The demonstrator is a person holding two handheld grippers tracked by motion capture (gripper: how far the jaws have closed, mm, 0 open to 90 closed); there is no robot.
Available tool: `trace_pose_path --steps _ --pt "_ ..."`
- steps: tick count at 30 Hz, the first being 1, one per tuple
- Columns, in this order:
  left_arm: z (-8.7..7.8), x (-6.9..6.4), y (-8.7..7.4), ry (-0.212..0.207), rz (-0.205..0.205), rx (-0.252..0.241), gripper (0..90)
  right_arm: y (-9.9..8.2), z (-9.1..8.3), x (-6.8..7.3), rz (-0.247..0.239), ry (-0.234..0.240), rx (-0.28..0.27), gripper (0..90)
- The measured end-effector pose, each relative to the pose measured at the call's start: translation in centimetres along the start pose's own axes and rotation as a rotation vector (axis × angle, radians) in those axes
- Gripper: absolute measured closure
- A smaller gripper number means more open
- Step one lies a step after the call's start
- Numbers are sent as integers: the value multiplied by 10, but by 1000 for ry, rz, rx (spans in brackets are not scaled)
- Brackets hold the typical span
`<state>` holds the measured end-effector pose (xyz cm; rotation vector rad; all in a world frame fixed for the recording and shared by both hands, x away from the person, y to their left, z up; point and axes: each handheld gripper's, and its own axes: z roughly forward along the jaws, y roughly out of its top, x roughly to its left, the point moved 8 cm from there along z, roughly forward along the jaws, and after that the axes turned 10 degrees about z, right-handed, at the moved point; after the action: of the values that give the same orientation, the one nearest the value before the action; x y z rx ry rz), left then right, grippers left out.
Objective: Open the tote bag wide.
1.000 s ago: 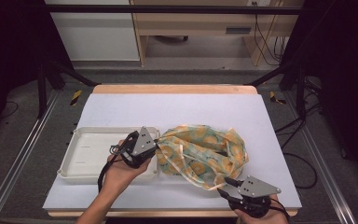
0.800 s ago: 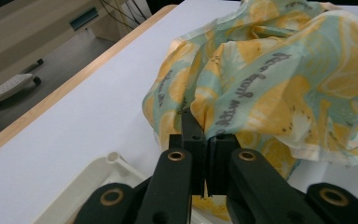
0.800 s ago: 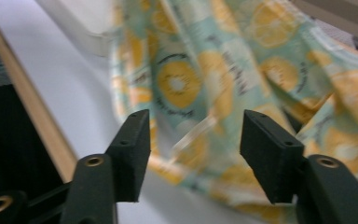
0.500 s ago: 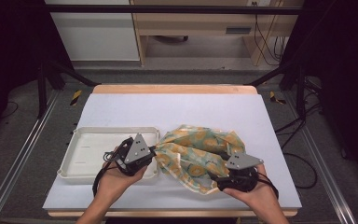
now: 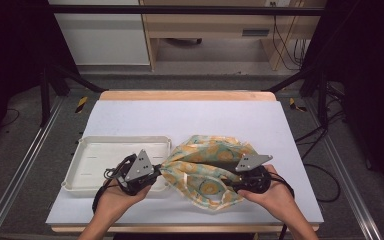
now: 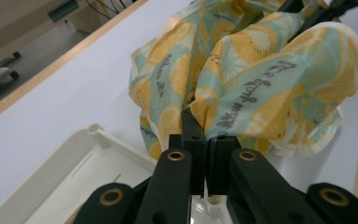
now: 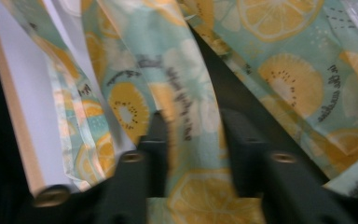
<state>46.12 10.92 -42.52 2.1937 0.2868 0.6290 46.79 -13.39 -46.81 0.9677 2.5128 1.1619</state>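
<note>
— How were the hands set?
— Low over the tabletop [image 5: 130, 115], the left hand-held gripper [image 5: 156, 172] clamped on the fruit-print cloth [image 5: 205, 165] beside the white plastic tray [image 5: 87, 157].
— The right?
— The right hand-held gripper [image 5: 234, 187] stood parted, thin crumpled cloth between its jaws; grip unclear.

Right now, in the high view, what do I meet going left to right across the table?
White tray → left gripper → fruit-print cloth → right gripper, both grippers at the cloth's edges.
</note>
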Motion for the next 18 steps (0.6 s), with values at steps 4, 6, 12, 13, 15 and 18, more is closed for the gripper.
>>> trace_pose_path --steps 4,6,12,13,15,18 --pt "3 -3 -4 -1 25 40 843 1 -10 6 -6 -24 -32 888" --pt "4 -2 -6 7 26 52 779 2 -14 7 -10 -45 -43 896" --pt "1 7 -14 40 4 83 538 5 -18 -5 40 -95 -68 900" --pt "0 9 -16 47 0 85 528 5 -18 -7 46 -101 -69 900" --pt "-4 13 -20 54 -10 94 498 4 -19 -10 57 -113 -73 900" --pt "-13 23 -23 69 -28 91 490 1 -21 -9 58 -113 -77 900"
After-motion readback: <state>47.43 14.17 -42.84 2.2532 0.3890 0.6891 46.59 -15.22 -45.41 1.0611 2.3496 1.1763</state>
